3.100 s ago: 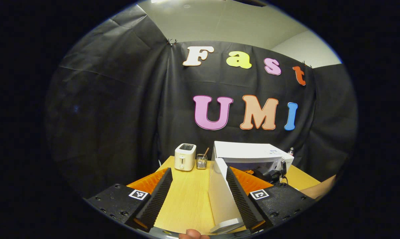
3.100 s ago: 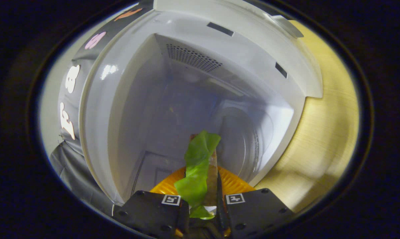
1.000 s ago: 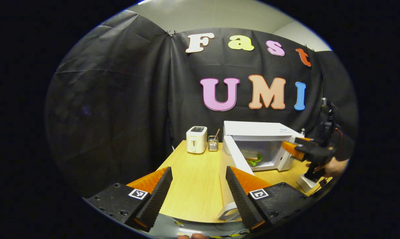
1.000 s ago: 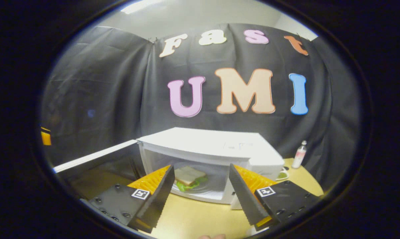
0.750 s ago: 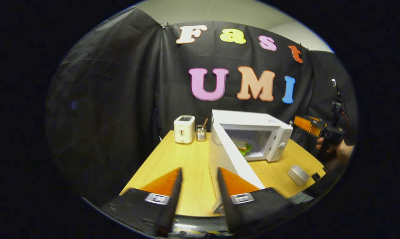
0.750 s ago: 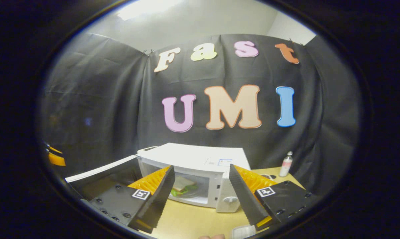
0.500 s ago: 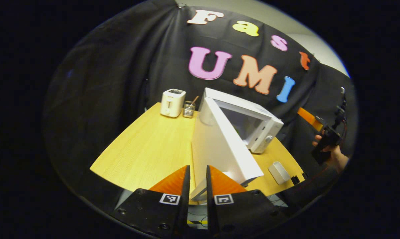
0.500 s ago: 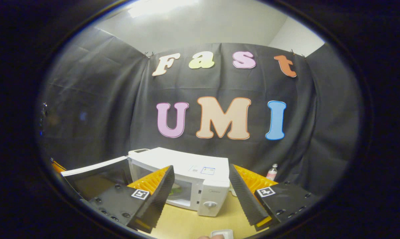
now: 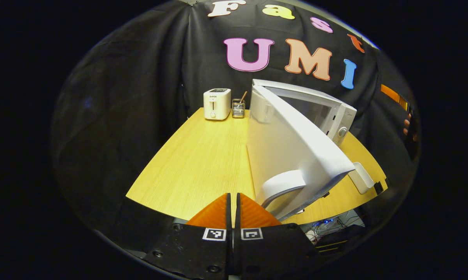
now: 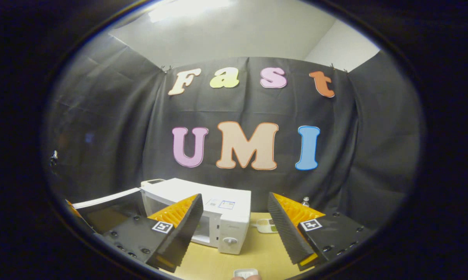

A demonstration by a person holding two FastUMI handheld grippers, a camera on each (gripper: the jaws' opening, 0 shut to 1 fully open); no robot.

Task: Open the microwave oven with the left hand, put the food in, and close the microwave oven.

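Note:
The white microwave (image 9: 337,112) stands on the wooden table (image 9: 203,155) with its door (image 9: 292,147) swung out towards me. In the left gripper view the door hides the oven's inside. My left gripper (image 9: 232,195) is shut with nothing between its fingers, low at the table's front edge, just left of the door handle (image 9: 282,184) and apart from it. In the right gripper view the microwave (image 10: 214,208) sits further off with its door (image 10: 109,199) open to the left. My right gripper (image 10: 234,196) is open and holds nothing, drawn back in front of the oven.
A white toaster (image 9: 217,103) and a small utensil holder (image 9: 238,109) stand at the table's back left. A small white box (image 9: 360,177) lies right of the door. A bottle (image 10: 304,201) and a small dish (image 10: 266,225) sit right of the microwave.
My left gripper closed its fingers and came round to the outer face of the door near its handle. The right gripper let go of the food in the oven and drew back, open.

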